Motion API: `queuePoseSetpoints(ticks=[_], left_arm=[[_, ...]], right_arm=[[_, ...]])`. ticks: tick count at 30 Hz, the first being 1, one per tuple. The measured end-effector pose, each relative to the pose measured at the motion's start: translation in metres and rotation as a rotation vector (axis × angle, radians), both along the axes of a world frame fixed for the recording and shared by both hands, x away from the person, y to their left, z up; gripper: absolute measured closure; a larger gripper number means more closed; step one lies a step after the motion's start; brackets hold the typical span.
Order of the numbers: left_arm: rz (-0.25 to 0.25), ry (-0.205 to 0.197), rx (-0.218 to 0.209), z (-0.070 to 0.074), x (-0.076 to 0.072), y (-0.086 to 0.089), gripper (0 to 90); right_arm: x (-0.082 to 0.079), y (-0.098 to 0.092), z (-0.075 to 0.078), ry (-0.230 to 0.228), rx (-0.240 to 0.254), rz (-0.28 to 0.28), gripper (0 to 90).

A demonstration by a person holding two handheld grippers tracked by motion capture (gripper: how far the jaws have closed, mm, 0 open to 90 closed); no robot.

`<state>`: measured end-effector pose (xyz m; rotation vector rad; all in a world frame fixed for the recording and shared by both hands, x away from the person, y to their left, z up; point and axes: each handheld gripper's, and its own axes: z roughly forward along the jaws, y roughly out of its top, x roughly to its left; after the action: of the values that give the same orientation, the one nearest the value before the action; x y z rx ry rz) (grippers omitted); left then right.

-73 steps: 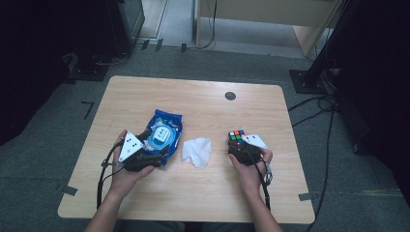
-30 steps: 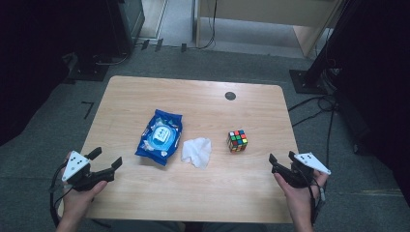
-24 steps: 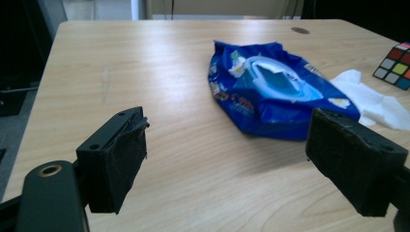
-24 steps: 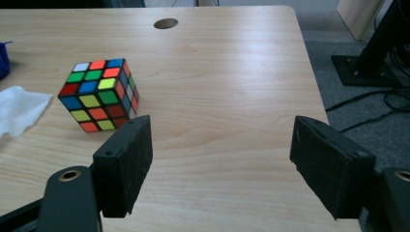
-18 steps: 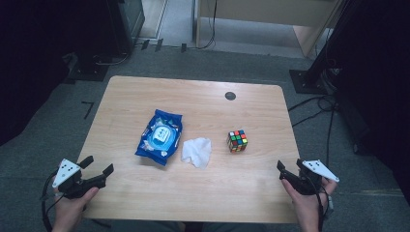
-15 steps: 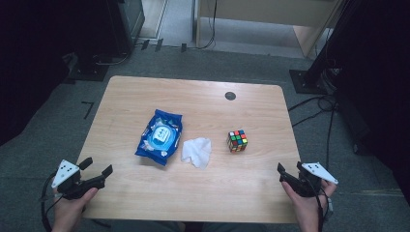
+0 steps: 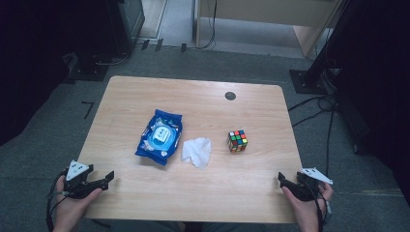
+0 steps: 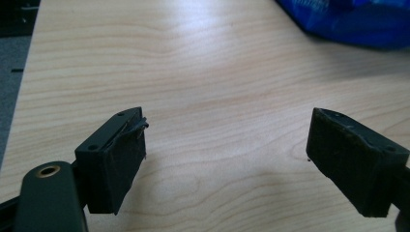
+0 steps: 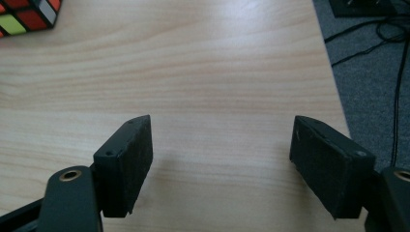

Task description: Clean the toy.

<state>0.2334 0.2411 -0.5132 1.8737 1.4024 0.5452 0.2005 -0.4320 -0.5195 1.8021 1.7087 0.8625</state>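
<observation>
Three things lie well ahead of our grippers: the wipes pack up and inward from the left gripper, the white wipe between both, and the puzzle cube up and inward from the right gripper. Both hold their jaws wide apart, empty, at the near corners of the table. To reach well, we judge we should keep the jaws spread, come in low, and centre each thing between them before closing.
</observation>
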Motion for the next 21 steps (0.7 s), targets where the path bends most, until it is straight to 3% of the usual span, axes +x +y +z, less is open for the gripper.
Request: queuePoseSetpoints(ticks=[1,4,5,8,11,14,21], left_arm=[[-0.005,0.014,0.026,-0.002,0.000,-0.003,14.0],[-0.012,0.021,0.041,-0.003,0.001,-0.005,13.6],[-0.016,0.029,0.055,-0.003,0.002,-0.005,13.7],[-0.011,0.038,0.066,-0.004,0.003,-0.007,13.7],[-0.024,0.038,0.115,-0.004,0.003,-0.012,13.3],[-0.024,0.038,0.115,-0.004,0.004,-0.013,13.1],[-0.024,0.038,0.115,-0.004,0.004,-0.013,13.1]], right_arm=[[0.000,0.001,-0.002,0.004,-0.021,0.004,23.7],[0.001,0.003,-0.003,0.005,-0.037,0.006,23.5],[0.001,0.005,-0.004,0.001,-0.074,0.018,22.7],[0.001,0.007,-0.005,-0.009,-0.077,0.040,22.7],[0.001,0.008,-0.006,-0.010,-0.078,0.054,20.7],[0.003,0.008,-0.006,0.002,-0.077,0.071,15.8],[0.003,0.008,-0.006,0.003,-0.076,0.072,15.7]])
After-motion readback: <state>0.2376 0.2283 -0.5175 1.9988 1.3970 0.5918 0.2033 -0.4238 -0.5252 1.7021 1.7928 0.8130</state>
